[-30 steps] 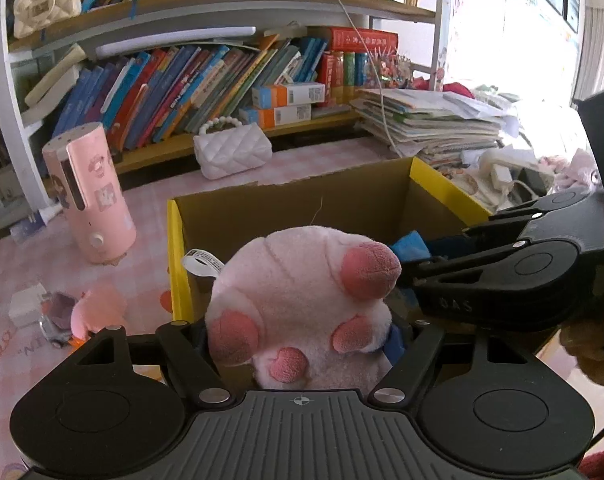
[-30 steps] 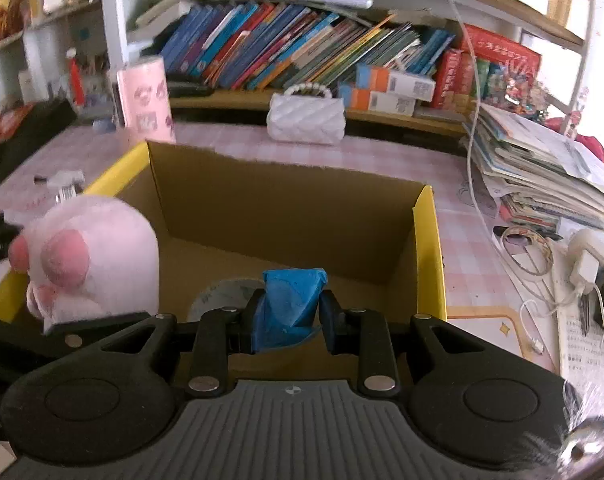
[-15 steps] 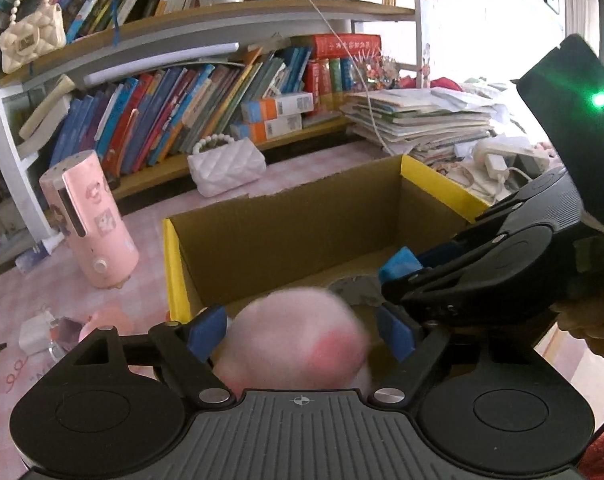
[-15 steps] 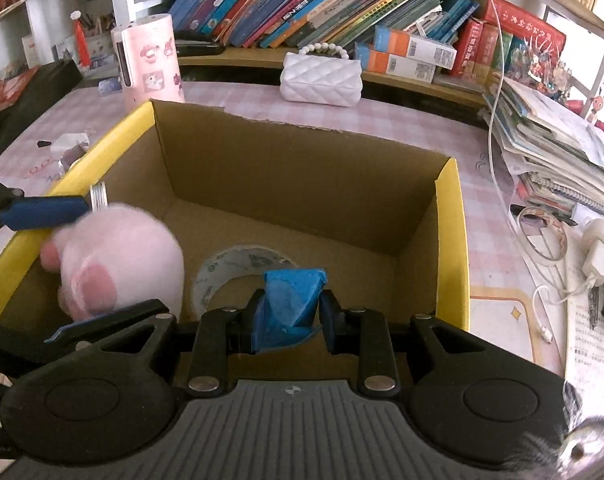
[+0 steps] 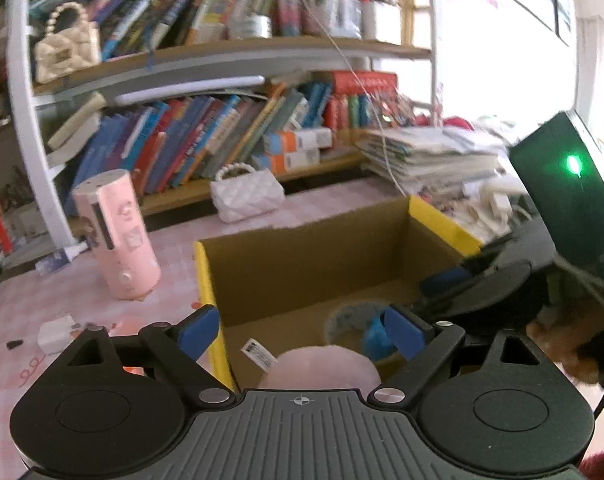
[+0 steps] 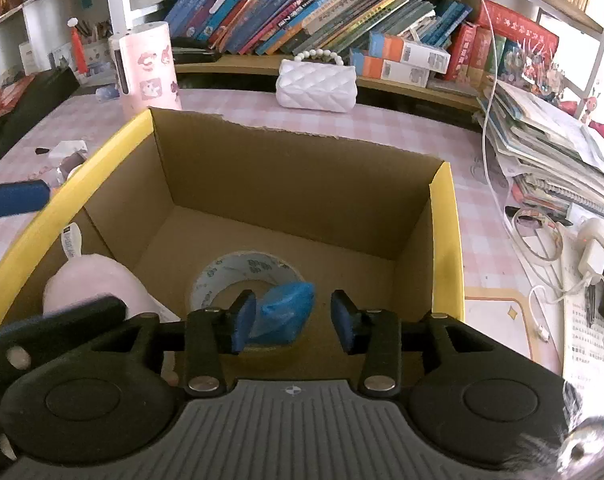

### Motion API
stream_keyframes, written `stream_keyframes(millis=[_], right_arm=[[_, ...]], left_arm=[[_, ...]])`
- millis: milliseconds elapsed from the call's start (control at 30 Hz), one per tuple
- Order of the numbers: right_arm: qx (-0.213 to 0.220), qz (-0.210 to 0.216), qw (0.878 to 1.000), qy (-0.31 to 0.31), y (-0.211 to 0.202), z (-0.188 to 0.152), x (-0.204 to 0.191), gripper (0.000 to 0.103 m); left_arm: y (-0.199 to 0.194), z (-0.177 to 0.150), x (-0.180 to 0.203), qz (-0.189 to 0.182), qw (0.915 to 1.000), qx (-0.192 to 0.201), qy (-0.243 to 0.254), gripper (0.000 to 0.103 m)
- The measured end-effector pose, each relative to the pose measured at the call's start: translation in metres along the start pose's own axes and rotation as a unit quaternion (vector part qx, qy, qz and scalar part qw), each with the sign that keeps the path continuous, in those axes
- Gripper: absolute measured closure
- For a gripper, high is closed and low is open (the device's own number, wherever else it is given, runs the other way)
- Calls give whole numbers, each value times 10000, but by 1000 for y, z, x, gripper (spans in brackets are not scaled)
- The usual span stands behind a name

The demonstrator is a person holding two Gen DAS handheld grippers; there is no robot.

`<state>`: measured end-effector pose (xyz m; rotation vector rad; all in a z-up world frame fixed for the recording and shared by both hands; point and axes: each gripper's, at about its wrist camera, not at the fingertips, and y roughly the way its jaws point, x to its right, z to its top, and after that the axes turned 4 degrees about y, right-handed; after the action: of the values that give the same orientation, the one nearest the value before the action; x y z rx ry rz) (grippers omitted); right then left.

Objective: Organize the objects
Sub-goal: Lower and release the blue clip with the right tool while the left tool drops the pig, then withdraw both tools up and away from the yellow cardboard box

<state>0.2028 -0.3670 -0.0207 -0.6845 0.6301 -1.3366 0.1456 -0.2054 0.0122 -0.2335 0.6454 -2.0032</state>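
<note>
Plush toy (image 6: pixel 90 284) now lies in the near-left corner of the cardboard box (image 6: pixel 302 184), its tag up against the yellow edge; a second ago you held it above the box in your left gripper (image 5: pixel 298 330), whose jaws have just been opening and now stand wide with nothing between them. Your right gripper (image 6: pixel 294 322) has just been parting too: the blue bundle (image 6: pixel 288 312) sits loose between the pads, touching the left one only, over the tape roll (image 6: pixel 246 276) on the box floor (so both drops look done, and I'd judge you free to fetch the next piece). Outside the box, the pink checked tablecloth (image 6: pixel 381 120) carries a pink cylinder (image 6: pixel 146 68), a white quilted purse (image 6: pixel 315 86) and small clutter at left; crowded bookshelves (image 5: pixel 222 128) and stacked papers (image 6: pixel 541 140) close the room behind.
</note>
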Motion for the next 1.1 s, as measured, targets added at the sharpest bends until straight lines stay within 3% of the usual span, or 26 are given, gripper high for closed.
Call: stream_keyframes(millis=[367,633,1100], right_arm=[[457,104,9977,494,-26,-12,-3,55],[923,-172,9927,754,-51,-21,-1,55],[1298,-789,9827,1057,-91,-52,-7,54]], left_arm=[[-27,-3,-20,266,9969,362,-640,8],[-43,-9,-17,278,9963,463,-663,8],[-74,-23,-14,178,9950,683,-709,7]])
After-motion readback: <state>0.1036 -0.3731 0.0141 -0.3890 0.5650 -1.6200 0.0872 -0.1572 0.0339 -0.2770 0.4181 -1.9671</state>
